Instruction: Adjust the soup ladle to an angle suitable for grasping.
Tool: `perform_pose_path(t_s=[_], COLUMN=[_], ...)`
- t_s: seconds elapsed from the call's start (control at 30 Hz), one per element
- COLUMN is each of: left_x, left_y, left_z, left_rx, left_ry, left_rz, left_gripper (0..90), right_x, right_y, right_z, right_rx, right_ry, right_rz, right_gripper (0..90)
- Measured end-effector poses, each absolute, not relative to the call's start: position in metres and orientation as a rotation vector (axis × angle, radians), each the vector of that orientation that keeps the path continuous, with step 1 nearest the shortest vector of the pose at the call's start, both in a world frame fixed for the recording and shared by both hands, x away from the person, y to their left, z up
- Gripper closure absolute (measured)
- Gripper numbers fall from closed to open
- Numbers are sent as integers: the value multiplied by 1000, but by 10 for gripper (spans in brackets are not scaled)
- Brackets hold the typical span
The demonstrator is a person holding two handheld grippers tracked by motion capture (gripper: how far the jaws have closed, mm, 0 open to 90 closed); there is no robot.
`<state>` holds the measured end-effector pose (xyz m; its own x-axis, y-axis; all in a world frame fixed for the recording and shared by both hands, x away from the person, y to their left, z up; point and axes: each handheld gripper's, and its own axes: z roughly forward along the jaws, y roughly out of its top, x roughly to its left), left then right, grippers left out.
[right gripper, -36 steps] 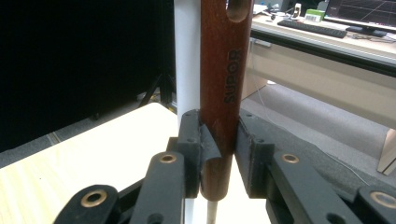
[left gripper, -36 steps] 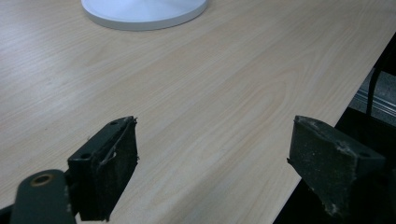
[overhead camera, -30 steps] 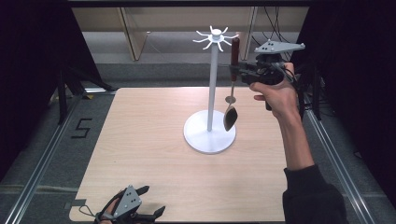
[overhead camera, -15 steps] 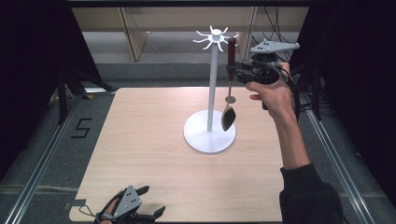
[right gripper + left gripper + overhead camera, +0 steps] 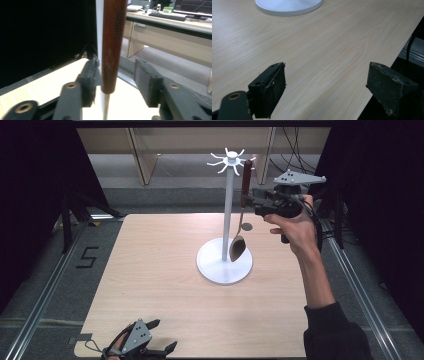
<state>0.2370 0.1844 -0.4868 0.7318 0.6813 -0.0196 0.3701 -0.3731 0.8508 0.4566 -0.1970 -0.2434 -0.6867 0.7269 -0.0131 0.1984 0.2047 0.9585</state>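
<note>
The left tongs (image 5: 159, 351) rest apart on the worktop (image 5: 165, 285), well short of the white stand (image 5: 229, 220). The right tongs (image 5: 249, 200) have just been opening; the hanging spoon (image 5: 241, 227) sits loose between their jaws
</note>
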Motion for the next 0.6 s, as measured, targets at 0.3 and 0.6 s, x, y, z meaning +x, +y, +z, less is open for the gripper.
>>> perform_pose_path(t_s=[0.3, 0.6], left_x=[238, 237], left_y=[184, 185], left_z=[-487, -487], left_rx=[2003, 2012], left_ry=[799, 794], left_rz=[416, 422], left_gripper=[148, 148], right_x=[439, 426], right_y=[-206, -212], right_z=[-256, -279], right_rx=[847, 831], right_ry=[2024, 2038], right_rz=[1509, 1506], right_gripper=[430, 432])
